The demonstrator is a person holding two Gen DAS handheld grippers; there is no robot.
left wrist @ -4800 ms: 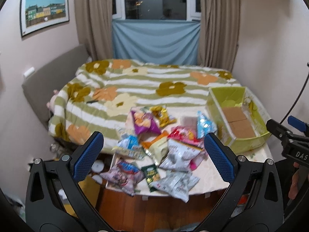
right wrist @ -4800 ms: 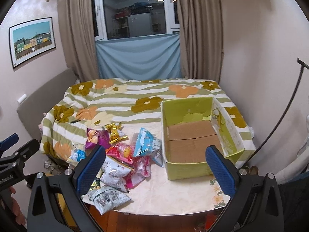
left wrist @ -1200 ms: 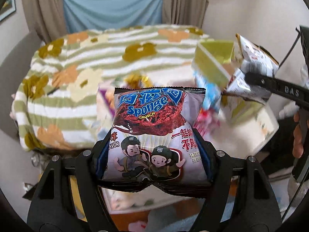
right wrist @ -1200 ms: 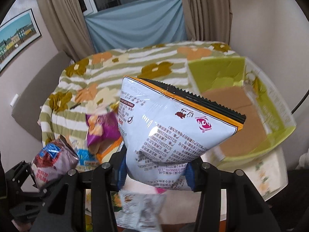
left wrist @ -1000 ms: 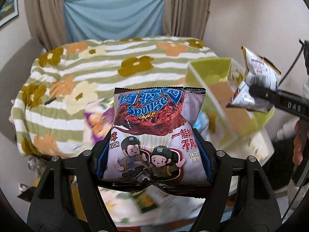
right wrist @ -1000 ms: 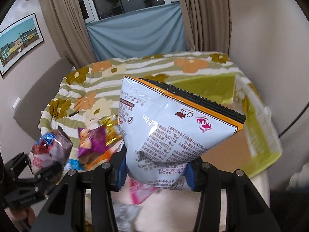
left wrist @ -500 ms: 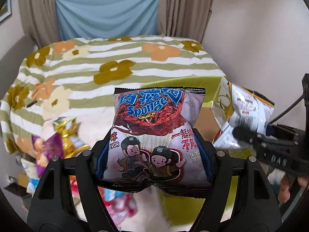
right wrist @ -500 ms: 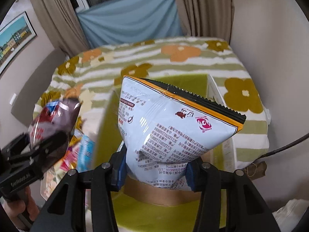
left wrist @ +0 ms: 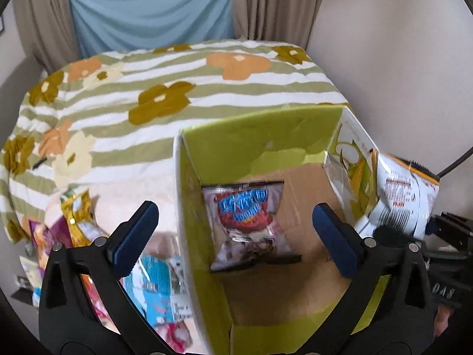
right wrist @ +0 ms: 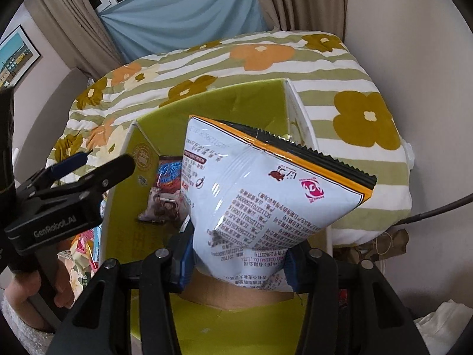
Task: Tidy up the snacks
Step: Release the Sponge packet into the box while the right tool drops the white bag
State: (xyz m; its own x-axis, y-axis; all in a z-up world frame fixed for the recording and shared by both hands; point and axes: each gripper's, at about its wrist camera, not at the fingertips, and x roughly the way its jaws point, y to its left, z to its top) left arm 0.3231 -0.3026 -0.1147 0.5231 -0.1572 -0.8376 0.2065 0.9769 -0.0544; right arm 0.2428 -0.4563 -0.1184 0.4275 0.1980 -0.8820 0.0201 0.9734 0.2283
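Observation:
My left gripper (left wrist: 235, 232) is open and empty above the green cardboard box (left wrist: 266, 139). The Sponge Crunch bag (left wrist: 249, 224) lies inside the box on its brown floor; it also shows in the right wrist view (right wrist: 165, 192). My right gripper (right wrist: 236, 259) is shut on a white snack bag with an orange and black edge (right wrist: 266, 195) and holds it over the box (right wrist: 207, 103). That bag shows at the right edge of the left wrist view (left wrist: 396, 195). The left gripper shows at the left of the right wrist view (right wrist: 88, 174).
Several loose snack bags (left wrist: 77, 216) lie on the table left of the box. A bed with a striped flower blanket (left wrist: 147, 88) is behind. A wall and a black cable (right wrist: 437, 210) are on the right.
My left gripper has opened and the Sponge Crunch bag has dropped into the box. Both grippers have moved right, over the box. The right gripper still holds the white bag.

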